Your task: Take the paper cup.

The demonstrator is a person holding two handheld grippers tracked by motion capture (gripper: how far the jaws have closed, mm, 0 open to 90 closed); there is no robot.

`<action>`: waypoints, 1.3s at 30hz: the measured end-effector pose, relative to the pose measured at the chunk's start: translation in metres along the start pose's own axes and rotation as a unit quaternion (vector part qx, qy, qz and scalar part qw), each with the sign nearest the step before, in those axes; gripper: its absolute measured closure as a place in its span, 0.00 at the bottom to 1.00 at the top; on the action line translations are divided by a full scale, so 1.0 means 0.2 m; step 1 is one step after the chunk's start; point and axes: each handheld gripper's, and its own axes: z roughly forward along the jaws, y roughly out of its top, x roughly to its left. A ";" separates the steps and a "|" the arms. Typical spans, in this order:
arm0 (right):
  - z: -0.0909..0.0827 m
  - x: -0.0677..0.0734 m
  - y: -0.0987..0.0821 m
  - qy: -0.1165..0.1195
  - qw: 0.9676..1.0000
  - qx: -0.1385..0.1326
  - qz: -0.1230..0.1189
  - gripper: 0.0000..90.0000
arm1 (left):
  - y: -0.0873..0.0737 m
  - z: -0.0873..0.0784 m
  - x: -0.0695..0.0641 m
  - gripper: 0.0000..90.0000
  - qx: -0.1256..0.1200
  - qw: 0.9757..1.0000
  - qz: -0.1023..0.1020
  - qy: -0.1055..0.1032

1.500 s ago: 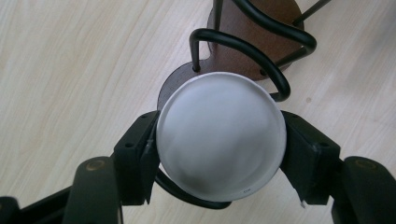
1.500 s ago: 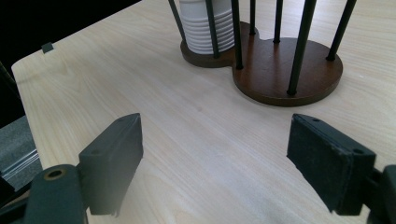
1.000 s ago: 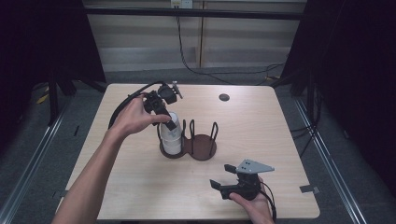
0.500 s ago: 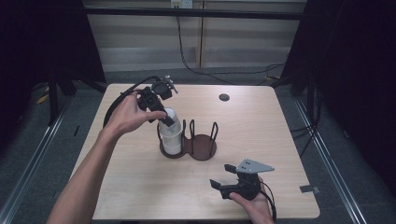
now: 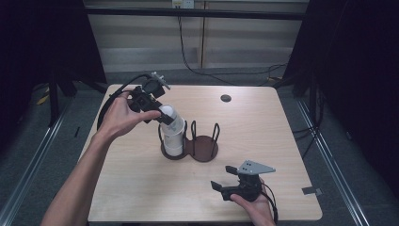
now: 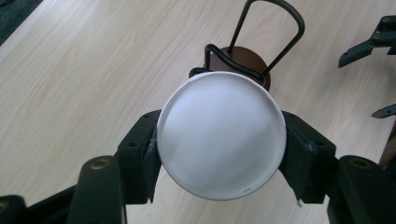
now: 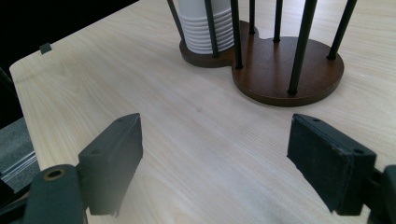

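A stack of white paper cups [image 5: 173, 137] stands in the left bay of a dark two-bay wire holder [image 5: 204, 150] at mid-table. My left gripper [image 5: 164, 116] is tilted over the stack, shut on the top cup [image 5: 168, 113], which sits raised and slanted. In the left gripper view the cup's round white bottom [image 6: 220, 135] sits between the black pads [image 6: 140, 154], whose jaws have just been closing on it. My right gripper [image 5: 222, 177] rests near the front edge, open, with bare table between its jaws [image 7: 233, 163]. Ahead of it are the stack [image 7: 205, 28] and the holder base [image 7: 289, 70].
A small dark disc [image 5: 226, 98] lies near the table's far edge. The holder's right bay [image 5: 207, 143] has nothing in it. The left gripper's black cable [image 5: 109, 104] loops off the table's left side. Dark floor and rails surround the table [image 5: 282, 132].
The left hand has risen and drawn back to the left, lifting the top cup partly off the stack and tilting it. The right gripper has stayed put.
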 end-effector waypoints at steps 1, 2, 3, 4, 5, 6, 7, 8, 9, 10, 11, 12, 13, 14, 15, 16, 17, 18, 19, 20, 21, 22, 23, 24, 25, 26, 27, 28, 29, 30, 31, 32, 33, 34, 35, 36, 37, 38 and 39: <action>0.00 0.00 0.00 0.000 1.000 0.000 0.001 0.20 | -0.01 0.00 0.00 0.42 0.002 1.000 0.002 0.003; 0.00 0.00 0.00 0.000 1.000 0.000 0.001 0.20 | -0.01 -0.01 0.00 0.42 0.001 1.000 0.000 0.002; 0.00 0.00 0.00 0.000 1.000 0.000 0.000 0.20 | -0.02 -0.01 -0.01 0.42 -0.002 1.000 -0.003 0.002; 0.00 0.00 0.00 -0.001 1.000 0.000 -0.001 0.20 | -0.03 -0.02 -0.01 0.42 -0.007 1.000 -0.001 0.010; 0.00 0.00 0.00 -0.001 1.000 0.000 -0.001 0.20 | -0.03 -0.02 -0.01 0.42 -0.007 1.000 -0.001 0.010; 0.00 0.00 0.00 -0.001 1.000 0.000 0.000 0.20 | -0.04 -0.03 -0.01 0.42 -0.011 1.000 -0.003 0.011; 0.00 0.00 0.00 0.000 1.000 0.000 0.001 0.20 | -0.04 -0.04 -0.01 0.42 -0.010 1.000 -0.002 0.020; 0.01 0.00 0.00 0.000 1.000 0.000 0.003 0.20 | -0.05 -0.04 -0.02 0.42 -0.018 0.999 -0.008 0.028; 0.01 0.01 0.00 0.000 1.000 0.001 0.002 0.20 | -0.06 -0.05 -0.03 0.42 -0.028 0.999 -0.007 0.026; 0.00 0.01 0.00 0.003 1.000 -0.002 0.002 0.20 | -0.08 -0.06 -0.03 0.42 -0.034 0.999 -0.002 0.022; 0.00 0.01 0.00 0.003 1.000 -0.002 0.002 0.20 | -0.09 -0.06 -0.04 0.42 -0.039 0.999 -0.008 0.022; 0.00 0.01 0.00 0.003 1.000 -0.002 0.003 0.20 | -0.10 -0.06 -0.04 0.42 -0.038 0.999 -0.008 0.026; 0.01 0.01 0.00 0.003 1.000 -0.001 0.003 0.20 | -0.11 -0.06 -0.04 0.42 -0.037 0.999 -0.007 0.025; 0.01 0.01 0.00 0.003 1.000 0.000 0.005 0.19 | -0.12 -0.06 -0.04 0.42 -0.041 0.999 -0.010 0.021; 0.01 0.01 0.00 0.003 1.000 0.000 0.005 0.19 | -0.13 -0.06 -0.04 0.42 -0.042 0.999 -0.010 0.021; 0.01 0.01 0.00 0.004 1.000 -0.002 0.006 0.20 | -0.14 -0.06 -0.04 0.42 -0.048 0.998 -0.017 0.024; 0.01 0.01 0.00 0.004 1.000 -0.002 0.006 0.20 | -0.15 -0.06 -0.04 0.42 -0.052 0.998 -0.021 0.022; 0.01 0.01 0.00 0.006 1.000 -0.002 0.007 0.19 | -0.16 -0.07 -0.04 0.42 -0.053 0.998 -0.021 0.021; 0.01 0.00 0.00 0.006 1.000 -0.003 0.010 0.19 | -0.17 -0.07 -0.04 0.42 -0.058 0.998 -0.022 0.023; 0.01 0.00 0.00 0.006 1.000 -0.003 0.011 0.19 | -0.18 -0.07 -0.05 0.42 -0.059 0.998 -0.023 0.021; 0.01 0.00 0.00 0.005 1.000 -0.002 0.014 0.19 | -0.20 -0.07 -0.05 0.42 -0.062 0.998 -0.024 0.022; 0.01 0.00 0.00 0.005 1.000 -0.002 0.014 0.19 | -0.20 -0.08 -0.05 0.42 -0.064 0.997 -0.026 0.018; 0.01 0.00 0.00 0.005 1.000 -0.002 0.015 0.19 | -0.22 -0.08 -0.06 0.42 -0.070 0.997 -0.025 0.011; 0.01 0.00 0.00 0.005 1.000 -0.003 0.014 0.19 | -0.23 -0.09 -0.07 0.42 -0.073 0.997 -0.025 0.010; 0.02 0.00 0.00 0.005 1.000 -0.004 0.015 0.20 | -0.24 -0.10 -0.07 0.42 -0.072 0.997 -0.020 0.011; 0.02 0.00 0.00 0.005 1.000 -0.003 0.015 0.19 | -0.25 -0.10 -0.07 0.42 -0.075 0.997 -0.020 0.009; 0.02 0.00 0.00 0.005 1.000 -0.003 0.013 0.19 | -0.26 -0.11 -0.08 0.42 -0.080 0.997 -0.023 0.007; 0.02 0.00 0.00 0.005 1.000 -0.003 0.013 0.19 | -0.27 -0.11 -0.09 0.42 -0.081 0.996 -0.019 0.012; 0.02 0.00 0.00 0.005 1.000 -0.003 0.013 0.19 | -0.28 -0.11 -0.09 0.42 -0.079 0.997 -0.017 0.011; 0.02 0.00 0.00 0.005 1.000 -0.003 0.014 0.19 | -0.29 -0.11 -0.10 0.42 -0.081 0.996 -0.022 0.007; 0.02 0.00 0.00 0.005 1.000 -0.003 0.014 0.19 | -0.30 -0.11 -0.10 0.42 -0.080 0.997 -0.014 0.009; 0.02 0.00 0.00 0.005 1.000 -0.004 0.016 0.19 | -0.31 -0.11 -0.10 0.42 -0.082 0.996 -0.017 0.007; 0.03 0.00 0.00 0.005 1.000 -0.004 0.018 0.19 | -0.32 -0.10 -0.11 0.42 -0.081 0.997 -0.017 0.005; 0.03 0.00 0.00 0.005 1.000 -0.004 0.018 0.19 | -0.33 -0.10 -0.12 0.42 -0.084 0.996 -0.018 0.007; 0.04 0.00 0.00 0.005 1.000 -0.002 0.017 0.19 | -0.35 -0.10 -0.13 0.42 -0.087 0.996 -0.017 0.004; 0.04 0.00 0.00 0.005 1.000 -0.002 0.017 0.19 | -0.36 -0.10 -0.13 0.42 -0.086 0.996 -0.012 0.002; 0.04 0.00 0.00 0.005 1.000 -0.001 0.017 0.19 | -0.37 -0.09 -0.15 0.42 -0.091 0.996 -0.011 0.002; 0.04 0.00 0.00 0.005 1.000 -0.001 0.016 0.19 | -0.38 -0.09 -0.16 0.42 -0.093 0.996 -0.008 0.001; 0.04 0.00 0.00 0.007 1.000 0.000 0.014 0.19 | -0.39 -0.08 -0.16 0.42 -0.095 0.995 -0.005 0.000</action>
